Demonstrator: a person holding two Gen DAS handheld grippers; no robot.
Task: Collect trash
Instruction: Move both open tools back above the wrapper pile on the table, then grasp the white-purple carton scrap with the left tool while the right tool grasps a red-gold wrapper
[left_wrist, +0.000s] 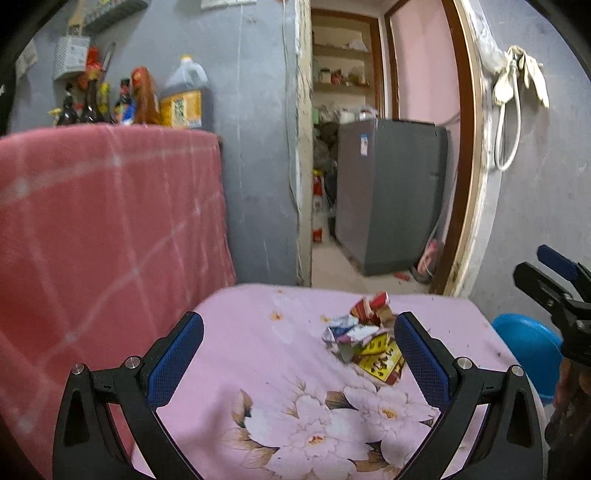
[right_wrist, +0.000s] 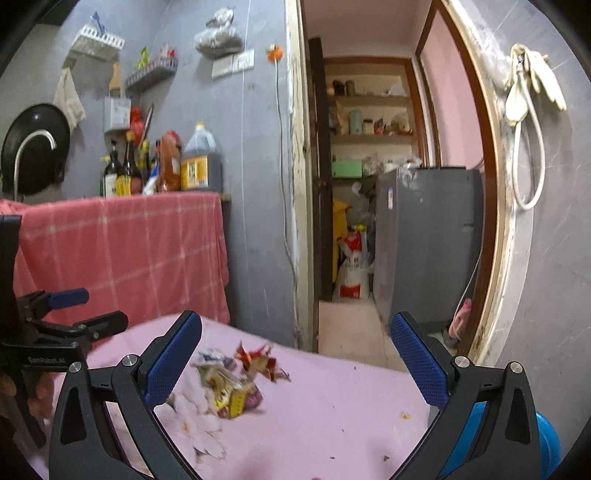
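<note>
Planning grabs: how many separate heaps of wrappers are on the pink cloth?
1: a single wrapper heap lying mid-cloth, just ahead of the left tool. Pieces overlap, so some may be hidden underneath.

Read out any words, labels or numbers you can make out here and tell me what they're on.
"GenRobot.AI": on the left gripper body, right wrist view; small, my best reading.
Yellow wrapper in the trash pile: dark print, too blurred.
Jug label: unreadable.
Sack in the doorway: red print, unreadable.
Appliance sticker: too small.

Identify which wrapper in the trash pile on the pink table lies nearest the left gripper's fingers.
The yellow wrapper with dark print, at the pile's near edge beside the left gripper. The red-and-white wrapper lies at the far side, and the white crumpled ones sit between.
</note>
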